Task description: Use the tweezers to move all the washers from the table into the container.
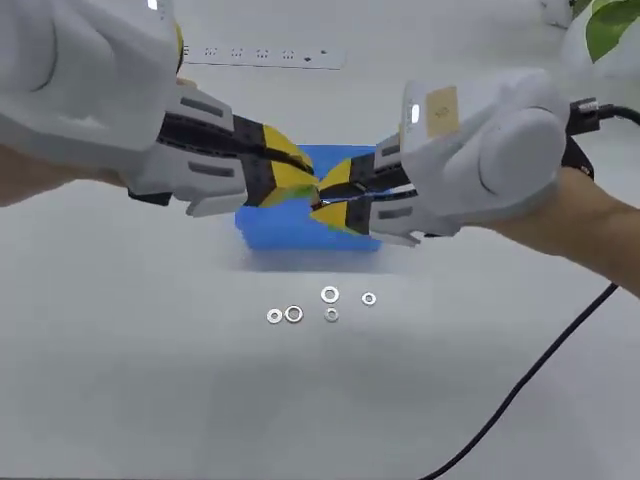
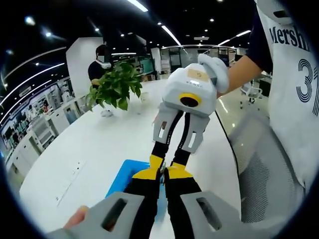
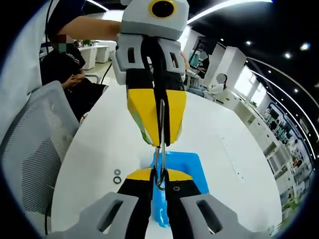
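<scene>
Tweezers [image 3: 159,159] span left tool [image 1: 300,177] and right tool [image 1: 335,197] — seemingly gripped — above container [image 1: 290,237].

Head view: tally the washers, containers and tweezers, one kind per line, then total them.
washers: 5
blue container: 1
tweezers: 1
Total: 7

Five silver washers [image 1: 330,295] loose near blue container [image 1: 290,232]; tweezers [image 3: 158,157] held above.
</scene>
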Tool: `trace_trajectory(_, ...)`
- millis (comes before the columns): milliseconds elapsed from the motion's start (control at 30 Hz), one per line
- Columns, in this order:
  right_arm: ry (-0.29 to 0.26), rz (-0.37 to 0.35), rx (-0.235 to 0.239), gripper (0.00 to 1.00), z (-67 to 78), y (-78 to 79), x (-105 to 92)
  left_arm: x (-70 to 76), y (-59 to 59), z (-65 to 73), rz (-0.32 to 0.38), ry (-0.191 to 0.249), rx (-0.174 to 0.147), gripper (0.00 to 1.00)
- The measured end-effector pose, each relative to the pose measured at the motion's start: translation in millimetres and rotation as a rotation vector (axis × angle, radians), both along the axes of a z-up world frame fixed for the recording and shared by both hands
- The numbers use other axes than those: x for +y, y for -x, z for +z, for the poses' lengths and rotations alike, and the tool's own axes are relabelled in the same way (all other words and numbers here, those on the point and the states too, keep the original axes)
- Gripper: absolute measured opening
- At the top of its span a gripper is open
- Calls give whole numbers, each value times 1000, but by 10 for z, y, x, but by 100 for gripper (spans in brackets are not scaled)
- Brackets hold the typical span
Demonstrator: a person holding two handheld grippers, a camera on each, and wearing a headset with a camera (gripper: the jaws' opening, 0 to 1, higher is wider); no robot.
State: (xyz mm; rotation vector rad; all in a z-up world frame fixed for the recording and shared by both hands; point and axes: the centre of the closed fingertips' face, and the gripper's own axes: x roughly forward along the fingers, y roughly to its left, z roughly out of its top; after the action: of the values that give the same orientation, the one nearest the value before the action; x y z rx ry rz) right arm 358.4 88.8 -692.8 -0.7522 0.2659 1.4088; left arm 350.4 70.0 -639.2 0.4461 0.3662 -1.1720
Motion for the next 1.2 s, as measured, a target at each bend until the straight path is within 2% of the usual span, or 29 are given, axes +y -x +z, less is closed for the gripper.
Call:
trace_trajectory(100, -8, -12, 0, 9, -19, -153, 6, -7, -147, -20, 2, -27, -27, 7)
trace_trajectory(233, -15, -23, 4, 9, -91, -337, 41, -8, -327, -91, 17, -29, -28, 7)
trace_trajectory(300, -15, -28, 16, 9, -193, -458, 61, 45, -457, -199, 26, -35, -29, 7)
trace_trajectory(400, -7, -28, 27, 9, -321, -552, 88, 87, -563, -329, 32, -36, -13, 8)
trace_trajectory(433, -4, -25, 38, 9, -378, -569, 100, 106, -593, -403, 41, -28, 25, 8)
trace_trajectory(500, 0, -26, 56, 9, -493, -631, 119, 129, -647, -479, 41, -44, 21, 8)
trace_trajectory(567, 8, -24, 72, 9, -594, -673, 137, 147, -674, -571, 39, -56, 48, 8)
trace_trajectory(767, 19, -28, 124, 9, -770, -700, 157, 162, -760, -762, 43, -58, 87, 8)
trace_trajectory(900, 22, -34, 144, 9, -814, -701, 162, 170, -785, -830, 47, -58, 100, 8)
trace_trajectory(1200, 46, -44, 158, 10, -882, -639, 147, 152, -743, -910, 25, -83, 108, 8)
